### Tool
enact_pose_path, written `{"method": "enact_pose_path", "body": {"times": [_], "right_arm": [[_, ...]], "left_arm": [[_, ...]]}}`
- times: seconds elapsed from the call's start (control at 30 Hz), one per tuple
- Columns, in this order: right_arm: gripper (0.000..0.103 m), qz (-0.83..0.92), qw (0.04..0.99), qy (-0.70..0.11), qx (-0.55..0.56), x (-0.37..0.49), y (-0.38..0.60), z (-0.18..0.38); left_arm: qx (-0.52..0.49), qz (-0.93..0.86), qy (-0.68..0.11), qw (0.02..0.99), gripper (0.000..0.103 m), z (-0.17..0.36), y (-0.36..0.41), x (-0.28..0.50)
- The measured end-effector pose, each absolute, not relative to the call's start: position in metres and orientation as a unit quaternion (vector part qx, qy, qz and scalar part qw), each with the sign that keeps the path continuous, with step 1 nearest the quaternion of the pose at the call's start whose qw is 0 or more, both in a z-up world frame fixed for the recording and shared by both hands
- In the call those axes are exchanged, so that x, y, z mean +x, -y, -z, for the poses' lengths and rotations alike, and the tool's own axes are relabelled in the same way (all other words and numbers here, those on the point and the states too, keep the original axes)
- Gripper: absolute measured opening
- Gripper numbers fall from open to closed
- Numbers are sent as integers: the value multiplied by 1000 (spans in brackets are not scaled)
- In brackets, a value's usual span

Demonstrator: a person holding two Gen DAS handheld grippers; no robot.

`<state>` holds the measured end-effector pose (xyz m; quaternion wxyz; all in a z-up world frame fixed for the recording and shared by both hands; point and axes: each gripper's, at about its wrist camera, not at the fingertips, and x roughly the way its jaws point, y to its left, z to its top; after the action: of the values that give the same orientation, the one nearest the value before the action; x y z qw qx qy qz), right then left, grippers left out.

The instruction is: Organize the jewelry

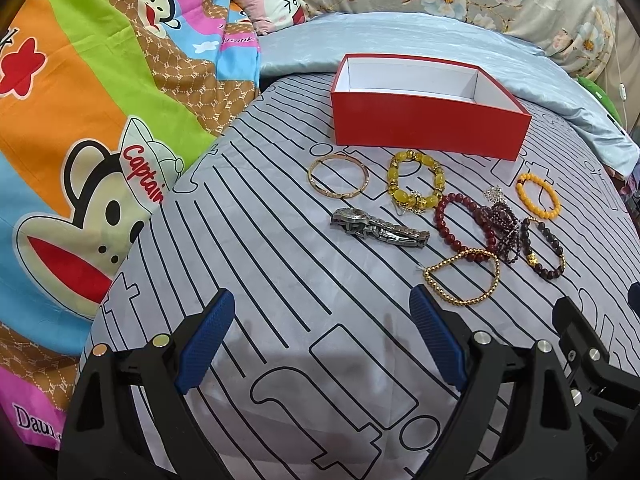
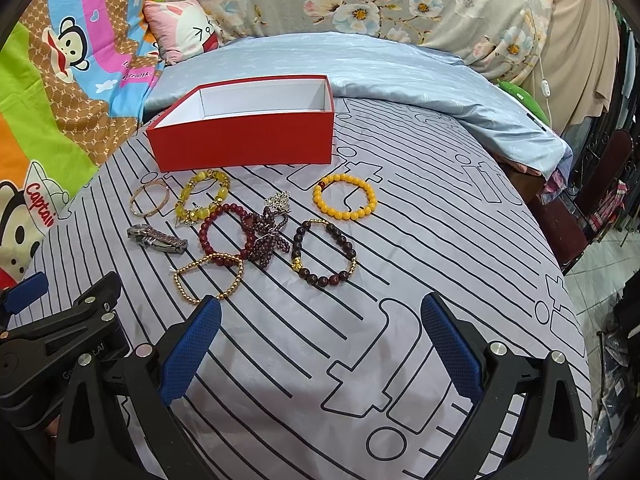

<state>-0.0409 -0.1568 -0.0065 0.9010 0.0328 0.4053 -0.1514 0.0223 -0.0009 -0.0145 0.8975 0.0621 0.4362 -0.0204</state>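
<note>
Beaded bracelets point(image 2: 224, 236) in yellow, red, purple and gold, a gold bangle point(image 1: 338, 177) and a metal watch point(image 1: 380, 229) are spread just before the red box point(image 1: 430, 124). Left gripper point(image 1: 322, 340) and right gripper point(image 2: 320, 344) are held wide apart, empty.

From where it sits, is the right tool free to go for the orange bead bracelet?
Probably yes. The right tool is open and empty, and the orange bead bracelet lies by itself on the sheet, touching nothing, with only bare fabric between them.

A home bedroom: bed sheet point(image 2: 360, 320), cartoon quilt point(image 1: 100, 100), floral pillow point(image 2: 400, 0).
</note>
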Motion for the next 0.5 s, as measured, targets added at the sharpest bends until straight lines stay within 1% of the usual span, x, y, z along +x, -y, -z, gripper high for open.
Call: {"method": "enact_pose_path", "body": {"times": [0.5], "right_arm": [[98,150,900,-408,37,-40,158,11]], "left_arm": [[56,23,-442,895,86,19,2,25]]}}
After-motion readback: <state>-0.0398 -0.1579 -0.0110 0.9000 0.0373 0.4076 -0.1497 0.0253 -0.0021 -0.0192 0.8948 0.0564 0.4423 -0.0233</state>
